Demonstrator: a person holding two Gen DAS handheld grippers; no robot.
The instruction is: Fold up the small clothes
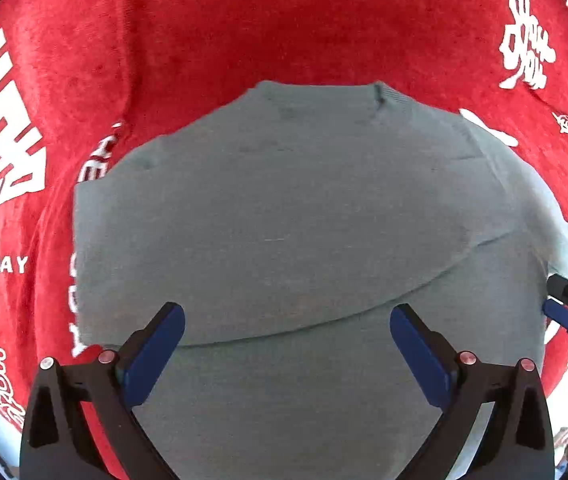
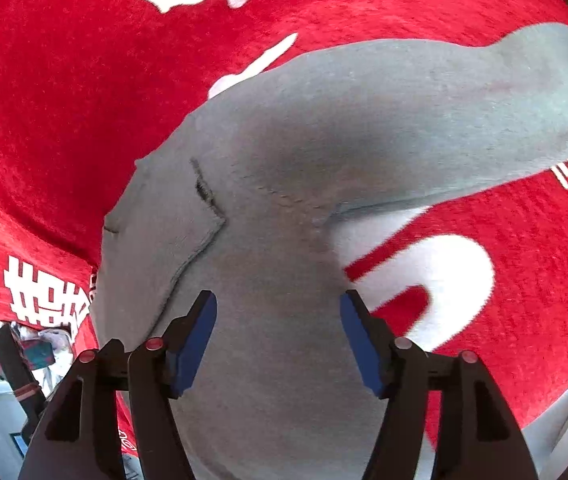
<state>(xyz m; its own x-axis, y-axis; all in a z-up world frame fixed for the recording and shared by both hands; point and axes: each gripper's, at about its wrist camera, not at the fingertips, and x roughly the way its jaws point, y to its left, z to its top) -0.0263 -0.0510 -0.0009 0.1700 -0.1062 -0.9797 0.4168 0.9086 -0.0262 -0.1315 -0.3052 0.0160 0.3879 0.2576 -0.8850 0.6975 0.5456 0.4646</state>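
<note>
Grey top [image 1: 284, 220] lies on the red printed cloth [image 1: 284, 20] that covers the bench, directly under both of my grippers.

Nearest, left wrist view: my left gripper [image 1: 287, 354] is spread wide with nothing between the pads, hovering over the lower body of the top. Cannot tell if the tips touch the fabric. Just ahead of the pads a curved layer edge runs across the body, so one panel already lies over another. My read is that at least one fold is in. The left edge looks straight and tucked.

Right wrist view: my right gripper [image 2: 279, 338] is also wide open and empty, over the grey fabric near the neck side. The neckline [image 2: 204, 188] with its small notch sits just ahead of the left pad. Beyond it, one sleeve [image 2: 464, 112] stretches out flat to the far right across the cloth, not folded in.

In the left wrist view my right gripper shows at the far right edge [image 1: 564, 312], beside a paler bit of fabric sticking out past the body outline there.

Status estimate: partway. Garment is laid flat, one side seems folded over. Still left, as I judge it: bring the outstretched sleeve in over the body, then fold the length in half. No grip taken yet for either.

Far out: only red cloth with white lettering, bench edge at the periphery.
</note>
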